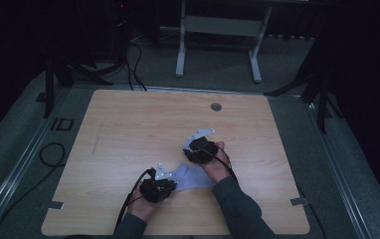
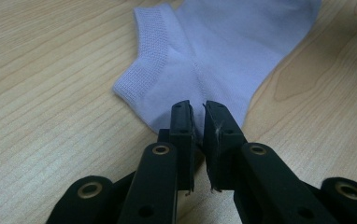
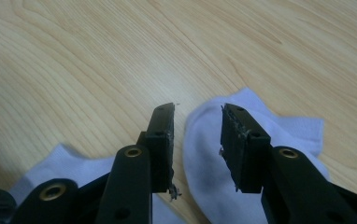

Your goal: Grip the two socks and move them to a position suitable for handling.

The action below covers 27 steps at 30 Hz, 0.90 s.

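Note:
A pale lilac ankle sock [image 1: 194, 177] lies flat on the wooden table [image 1: 128, 129], near its front middle. In the left gripper view its ribbed cuff [image 2: 151, 56] points up and left. My left gripper [image 2: 197, 122] has its jaws closed on the sock's near edge, by the heel. In the high view the left gripper [image 1: 165, 185] sits at the sock's left side. My right gripper [image 3: 197, 114] stands open just above the sock's [image 3: 204, 154] rounded end, with nothing between its jaws. The right gripper [image 1: 196, 155] is at the sock's far side.
A round grommet hole [image 1: 216, 106] sits near the table's far edge. Black cables [image 1: 51, 154] lie on the floor to the left. A white desk frame [image 1: 218, 30] stands beyond the table. Bare wood spreads to the left and right of the sock.

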{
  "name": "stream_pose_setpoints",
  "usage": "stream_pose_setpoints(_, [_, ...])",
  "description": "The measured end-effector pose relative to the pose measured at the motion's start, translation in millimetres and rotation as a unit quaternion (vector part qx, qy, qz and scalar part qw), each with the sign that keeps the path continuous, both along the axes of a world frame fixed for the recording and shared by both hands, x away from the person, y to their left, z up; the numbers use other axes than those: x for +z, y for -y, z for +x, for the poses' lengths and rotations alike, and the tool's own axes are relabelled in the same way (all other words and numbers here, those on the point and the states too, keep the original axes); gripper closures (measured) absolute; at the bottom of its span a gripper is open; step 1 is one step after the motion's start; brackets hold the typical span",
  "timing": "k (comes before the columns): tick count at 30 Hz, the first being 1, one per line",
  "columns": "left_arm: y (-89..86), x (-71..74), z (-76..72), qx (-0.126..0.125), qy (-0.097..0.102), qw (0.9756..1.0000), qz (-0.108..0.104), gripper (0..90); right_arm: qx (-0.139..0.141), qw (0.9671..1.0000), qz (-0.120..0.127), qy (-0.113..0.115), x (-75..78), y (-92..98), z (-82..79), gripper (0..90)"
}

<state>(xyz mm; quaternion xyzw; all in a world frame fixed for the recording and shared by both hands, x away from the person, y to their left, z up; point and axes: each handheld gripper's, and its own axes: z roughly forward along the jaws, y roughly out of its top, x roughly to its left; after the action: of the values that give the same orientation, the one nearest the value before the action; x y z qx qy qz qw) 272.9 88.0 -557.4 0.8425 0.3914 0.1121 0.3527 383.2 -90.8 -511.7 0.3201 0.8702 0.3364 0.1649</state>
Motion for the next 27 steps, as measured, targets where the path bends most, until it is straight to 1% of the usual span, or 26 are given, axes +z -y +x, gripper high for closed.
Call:
stream_pose_setpoints(1, [0.2,-0.1,0.0,0.001,0.001,1.0,-0.001,81.5,0.005,1.0,-0.004,0.004,2.9,-4.5,0.9,64.1])
stream_pose_setpoints(3, [0.2,0.0,0.0,0.0,0.001,1.0,0.0,81.4,0.004,1.0,-0.007,0.003,3.0,-6.1,3.0,63.8])
stream_pose_setpoints(9, [0.6,-0.2,0.2,0.0,0.002,1.0,0.0,81.4,0.001,0.9998,-0.017,-0.007,0.0,-10.2,8.3,62.4])
stream_pose_setpoints(12, [0.5,-0.2,0.2,0.0,0.001,1.0,0.0,81.3,-0.002,0.9996,-0.024,-0.015,-6.4,-12.9,13.3,60.9])
stream_pose_setpoints(13, [0.5,-0.2,0.2,0.0,0.001,1.0,0.0,81.3,-0.002,0.9996,-0.024,-0.015,-6.4,-12.9,13.3,60.9])
stream_pose_setpoints(14, [0.3,-0.2,0.5,-0.001,0.001,1.0,0.0,81.3,-0.004,0.9993,-0.029,-0.021,-10.7,-13.2,16.2,60.3])
stream_pose_setpoints(15, [0.3,-0.2,0.5,-0.001,0.001,1.0,0.0,81.3,-0.004,0.9993,-0.029,-0.021,-10.7,-13.2,16.2,60.3])
stream_pose_setpoints(16, [0.3,-0.3,0.3,0.0,0.002,1.0,-0.001,81.1,-0.007,0.9991,-0.031,-0.029,-14.2,-13.3,18.3,59.5])
stream_pose_setpoints(17, [0.3,-0.3,0.3,0.0,0.002,1.0,-0.001,81.0,-0.007,0.9991,-0.031,-0.029,-14.2,-13.3,18.3,59.5])
stream_pose_setpoints(18, [0.6,-0.4,0.2,0.0,0.001,1.0,-0.002,81.0,-0.009,0.9988,-0.033,-0.036,-17.4,-13.3,20.1,58.3])
stream_pose_setpoints(23, [0.5,-0.4,0.3,0.0,0.001,1.0,-0.002,80.9,-0.004,0.9982,-0.039,-0.045,-23.2,-16.1,21.7,57.0])
stream_pose_setpoints(24, [0.7,-0.4,0.1,0.0,0.001,1.0,-0.002,80.8,-0.008,0.9977,-0.043,-0.052,-26.6,-16.6,23.5,56.6])
stream_pose_setpoints(26, [0.7,-0.3,0.2,0.0,0.0,1.0,-0.002,80.8,-0.011,0.9974,-0.046,-0.055,-27.9,-16.6,24.2,56.6])
stream_pose_setpoints(27, [0.6,-0.4,0.4,0.0,0.001,1.0,-0.002,80.8,-0.018,0.9965,-0.05,-0.064,-31.4,-15.9,25.9,57.5])
